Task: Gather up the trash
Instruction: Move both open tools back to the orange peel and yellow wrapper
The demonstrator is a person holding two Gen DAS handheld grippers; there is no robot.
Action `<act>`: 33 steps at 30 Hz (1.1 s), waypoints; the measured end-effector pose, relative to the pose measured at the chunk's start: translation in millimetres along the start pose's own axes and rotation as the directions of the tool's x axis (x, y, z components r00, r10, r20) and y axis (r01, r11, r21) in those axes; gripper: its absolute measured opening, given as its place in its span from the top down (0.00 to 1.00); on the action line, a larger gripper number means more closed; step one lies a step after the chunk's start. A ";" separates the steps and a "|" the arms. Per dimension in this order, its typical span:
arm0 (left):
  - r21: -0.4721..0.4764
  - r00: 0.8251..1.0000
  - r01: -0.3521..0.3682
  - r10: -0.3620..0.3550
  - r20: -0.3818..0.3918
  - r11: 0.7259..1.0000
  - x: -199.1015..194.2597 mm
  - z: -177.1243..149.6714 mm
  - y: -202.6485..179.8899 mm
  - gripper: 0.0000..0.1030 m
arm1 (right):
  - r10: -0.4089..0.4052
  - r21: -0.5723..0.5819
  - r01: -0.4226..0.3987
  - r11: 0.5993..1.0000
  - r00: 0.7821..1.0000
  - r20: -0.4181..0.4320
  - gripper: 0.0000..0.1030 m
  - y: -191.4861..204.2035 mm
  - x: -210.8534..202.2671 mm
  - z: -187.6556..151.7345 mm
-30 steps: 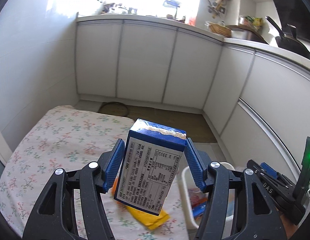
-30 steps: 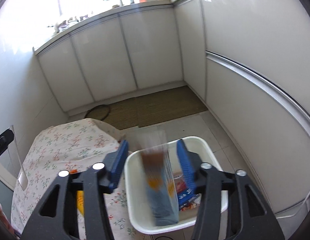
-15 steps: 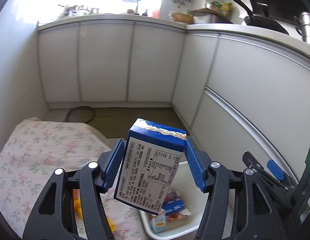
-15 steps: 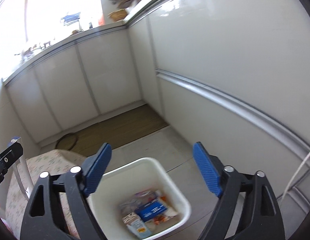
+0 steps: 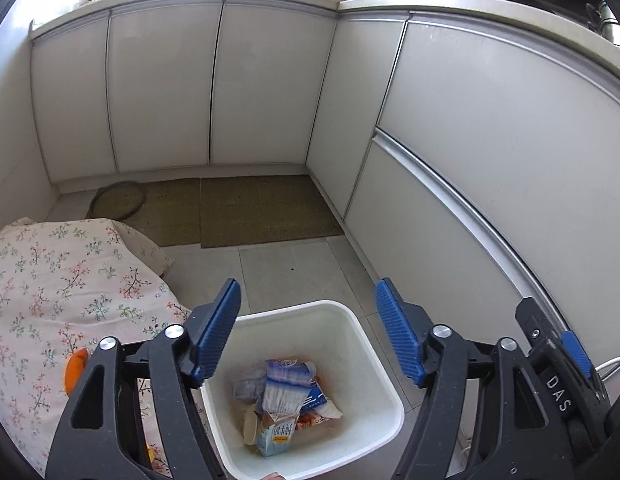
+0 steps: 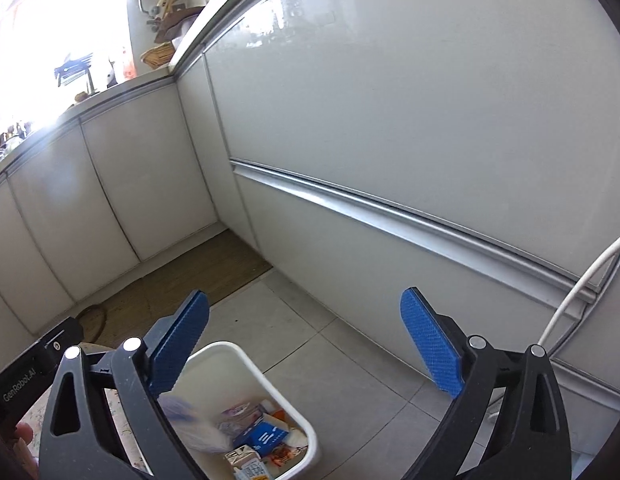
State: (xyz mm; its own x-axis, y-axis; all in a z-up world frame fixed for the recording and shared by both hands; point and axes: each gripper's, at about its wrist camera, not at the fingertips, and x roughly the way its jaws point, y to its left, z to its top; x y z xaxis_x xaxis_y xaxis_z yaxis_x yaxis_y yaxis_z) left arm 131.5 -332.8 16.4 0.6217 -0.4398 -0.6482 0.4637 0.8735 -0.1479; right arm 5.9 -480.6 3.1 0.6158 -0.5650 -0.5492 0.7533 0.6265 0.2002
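My left gripper (image 5: 308, 292) hangs over the white bin (image 5: 294, 308), its jaws opening with nothing between them. The blue-and-white carton (image 5: 288, 380) lies in the bin on top of other wrappers and cartons. In the right wrist view that carton (image 6: 190, 420) is a blur inside the bin (image 6: 246, 360), at its left side. My right gripper (image 6: 306, 300) is above the bin's right side with its jaws opening wide and holding nothing. An orange wrapper (image 5: 76, 364) lies on the floral cloth beside the left gripper's left finger.
A table under a floral cloth (image 5: 50, 280) stands just left of the bin. White kitchen cabinets (image 5: 470, 140) close the corner behind and to the right. A brown mat (image 5: 262, 208) lies on the tiled floor. A white cable (image 6: 582, 280) hangs at the right.
The left gripper swung right from over the table to over the bin and let go of the blue carton, which dropped in. The right gripper released its packet into the bin and spread wide.
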 end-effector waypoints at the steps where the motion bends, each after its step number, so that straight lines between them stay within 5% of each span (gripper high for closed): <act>1: 0.005 1.000 -0.011 0.011 -0.001 1.000 0.5 -1.0 0.2 0.23 | -0.001 -0.003 0.001 1.000 1.000 -0.003 0.09 0.6 0.6 -0.7; 7: 0.028 0.994 -0.112 0.111 0.007 0.993 -1.5 -4.7 7.0 0.12 | 0.015 -0.047 -0.014 0.999 1.000 0.011 0.07 12.6 -5.3 -4.3; 20: -0.047 0.968 -0.250 0.249 -0.020 0.967 -20.0 -18.1 62.2 0.10 | 0.083 -0.161 -0.081 0.984 0.997 0.006 0.07 61.7 -12.0 -17.1; 33: -0.160 0.926 -0.376 0.366 -0.089 0.913 -49.6 -44.8 152.4 0.10 | 0.209 -0.363 -0.224 0.904 0.975 -0.082 0.07 140.4 -27.7 -64.0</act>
State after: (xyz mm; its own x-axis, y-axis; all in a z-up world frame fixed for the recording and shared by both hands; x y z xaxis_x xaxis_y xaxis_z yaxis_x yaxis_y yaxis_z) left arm 143.1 -168.5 -7.5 0.6894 -0.0690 -0.7211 0.0881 0.9961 -0.0110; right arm 79.9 -342.7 -5.5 0.7385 -0.3758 -0.5598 0.4592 0.8883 0.0095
